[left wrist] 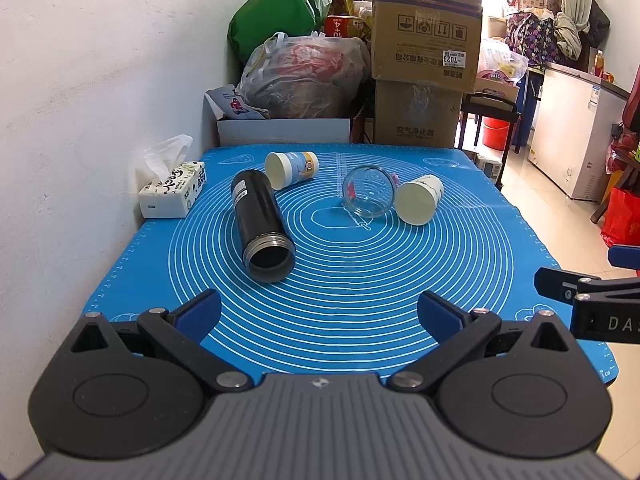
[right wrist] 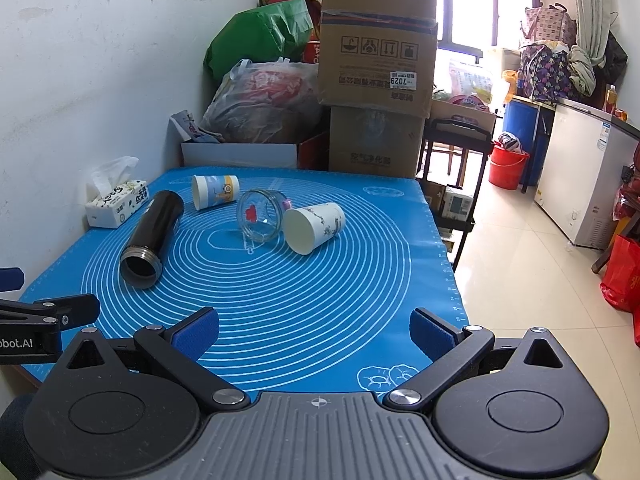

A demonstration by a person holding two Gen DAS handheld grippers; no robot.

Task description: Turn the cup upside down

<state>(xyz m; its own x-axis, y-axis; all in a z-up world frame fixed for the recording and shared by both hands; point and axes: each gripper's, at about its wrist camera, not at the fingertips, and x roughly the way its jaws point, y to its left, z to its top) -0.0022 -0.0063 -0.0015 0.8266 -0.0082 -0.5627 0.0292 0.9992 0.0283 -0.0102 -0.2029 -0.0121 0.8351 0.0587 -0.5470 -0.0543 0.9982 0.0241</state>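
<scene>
Several cups lie on their sides on a blue mat [left wrist: 360, 272] [right wrist: 320, 280]. A black flask [left wrist: 260, 224] [right wrist: 150, 236] lies at the left, mouth toward me. A white and yellow paper cup [left wrist: 292, 168] [right wrist: 215, 191] lies behind it. A clear glass [left wrist: 368, 196] [right wrist: 260, 214] lies mid-table. A white paper cup [left wrist: 419, 203] [right wrist: 314, 227] lies to its right. My left gripper [left wrist: 320, 312] is open and empty above the mat's near edge. My right gripper [right wrist: 314, 330] is open and empty, also near the front edge.
A tissue box [left wrist: 172, 194] [right wrist: 116, 204] sits at the mat's back left by the white wall. Cardboard boxes [left wrist: 424, 60] [right wrist: 376, 80] and bags [left wrist: 304, 76] stack behind the table. The table's right edge drops to a tiled floor [right wrist: 520, 280].
</scene>
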